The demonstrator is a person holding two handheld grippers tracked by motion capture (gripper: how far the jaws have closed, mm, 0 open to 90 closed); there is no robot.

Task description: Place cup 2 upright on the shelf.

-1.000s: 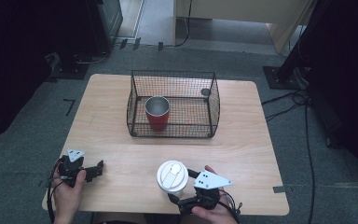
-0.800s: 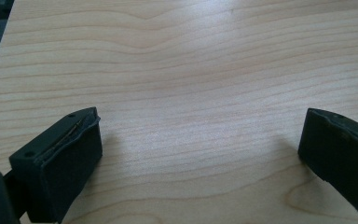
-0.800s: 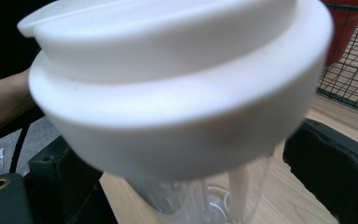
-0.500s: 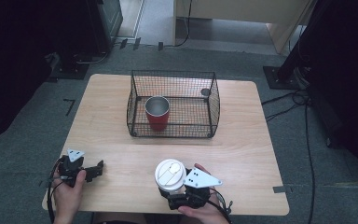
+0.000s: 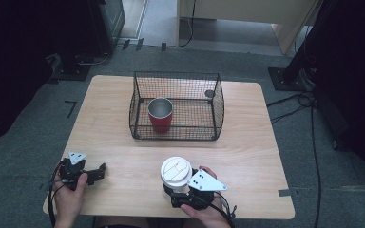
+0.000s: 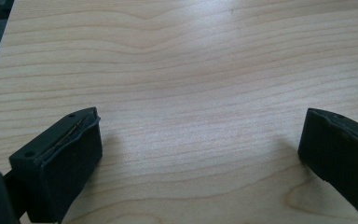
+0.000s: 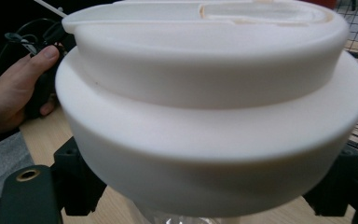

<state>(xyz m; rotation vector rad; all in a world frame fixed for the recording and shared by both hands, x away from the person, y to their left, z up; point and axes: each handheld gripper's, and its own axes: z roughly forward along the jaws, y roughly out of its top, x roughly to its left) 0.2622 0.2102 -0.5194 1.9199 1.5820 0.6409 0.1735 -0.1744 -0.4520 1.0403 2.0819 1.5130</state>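
Observation:
A cup with a white plastic lid [image 5: 176,172] stands at the table's front edge, and my right gripper [image 5: 178,189] is shut on it just under the lid. In the right gripper view the lid [image 7: 205,107] looms very close, with a black jaw on each side of the cup below it. My left gripper [image 5: 95,173] rests low over the front left of the table [image 5: 247,142]. Its jaws stand wide open above bare wood [image 6: 200,93], with nothing between them. A person's hand holds each gripper.
A black wire basket [image 5: 217,109] stands at the middle back of the table. Inside it, a red cup with a metal rim [image 5: 160,114] sits at the left and a small dark round thing [image 5: 209,93] at the back right. Cables lie on the floor to the right.
My right gripper has shifted a little to the left and turned, carrying the lidded cup with it. The left gripper has stayed in place.

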